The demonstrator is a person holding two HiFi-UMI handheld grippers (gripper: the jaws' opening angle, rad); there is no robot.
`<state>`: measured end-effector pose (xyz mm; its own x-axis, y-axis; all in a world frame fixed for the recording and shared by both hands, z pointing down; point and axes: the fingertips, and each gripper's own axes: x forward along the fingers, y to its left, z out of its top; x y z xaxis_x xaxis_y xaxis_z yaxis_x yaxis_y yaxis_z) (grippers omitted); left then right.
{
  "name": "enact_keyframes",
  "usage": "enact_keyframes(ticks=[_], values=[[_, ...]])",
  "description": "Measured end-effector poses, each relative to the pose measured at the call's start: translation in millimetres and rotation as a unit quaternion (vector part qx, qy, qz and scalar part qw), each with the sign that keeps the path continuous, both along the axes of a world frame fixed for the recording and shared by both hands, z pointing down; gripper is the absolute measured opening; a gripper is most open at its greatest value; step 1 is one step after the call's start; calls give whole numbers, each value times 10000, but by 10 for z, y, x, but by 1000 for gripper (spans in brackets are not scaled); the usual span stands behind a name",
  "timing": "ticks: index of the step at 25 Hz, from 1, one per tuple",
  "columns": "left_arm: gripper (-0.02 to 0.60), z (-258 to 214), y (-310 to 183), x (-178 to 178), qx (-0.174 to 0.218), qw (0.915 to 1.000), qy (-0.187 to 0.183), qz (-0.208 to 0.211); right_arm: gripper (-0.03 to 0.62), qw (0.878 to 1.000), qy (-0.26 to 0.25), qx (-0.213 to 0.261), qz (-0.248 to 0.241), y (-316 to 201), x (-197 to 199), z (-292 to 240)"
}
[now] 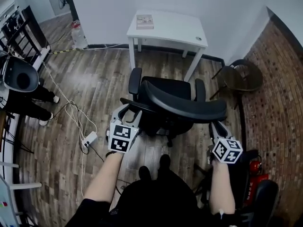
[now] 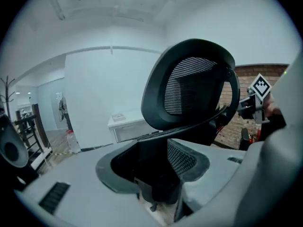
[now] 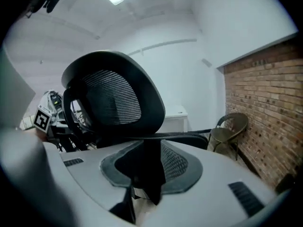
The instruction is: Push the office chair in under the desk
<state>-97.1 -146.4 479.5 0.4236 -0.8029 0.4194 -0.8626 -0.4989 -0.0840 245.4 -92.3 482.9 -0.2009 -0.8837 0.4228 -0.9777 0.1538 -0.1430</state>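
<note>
In a room with a wood floor (image 1: 94, 84), we stand behind a black chair (image 1: 184, 105). Its back is turned to us and its seat points at the white desk (image 1: 170, 30). The desk stands against a white wall (image 1: 109, 8). The chair is near the desk but not under it yet, and a strip of floor shows between them.

We hold the chair back at both ends. Our left gripper (image 1: 128, 111) is at the left end of the back. In the left gripper view the black edge of the chair back sits between the jaws and fills the gap, so the jaws grip it. Our right gripper (image 1: 214, 126) is at the right end. In the right gripper view the jaws are narrow and a black strip of the chair back is pinched between them.

A small book (image 1: 145, 21) lies on the far left corner of the desk. A brown chair (image 1: 244, 77) stands to the right, close to a brick wall (image 3: 265, 108). On the floor to our left we see a white power strip (image 1: 90, 138) with cables running from it. A bottle (image 1: 78, 34) stands by the wall, well to the left of the desk.
</note>
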Motion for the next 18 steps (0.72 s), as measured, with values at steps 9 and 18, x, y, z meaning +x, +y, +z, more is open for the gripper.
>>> enact_keyframes(ticks=[9,18], values=[[190,-25,-245,68,-2,9985,395,-375,74,9998,-155,68,-114,-243,89,-20],[190,97,-383,396,-180,9973,496,-515,51,9995,-233,117,-162,-592,318,-1]])
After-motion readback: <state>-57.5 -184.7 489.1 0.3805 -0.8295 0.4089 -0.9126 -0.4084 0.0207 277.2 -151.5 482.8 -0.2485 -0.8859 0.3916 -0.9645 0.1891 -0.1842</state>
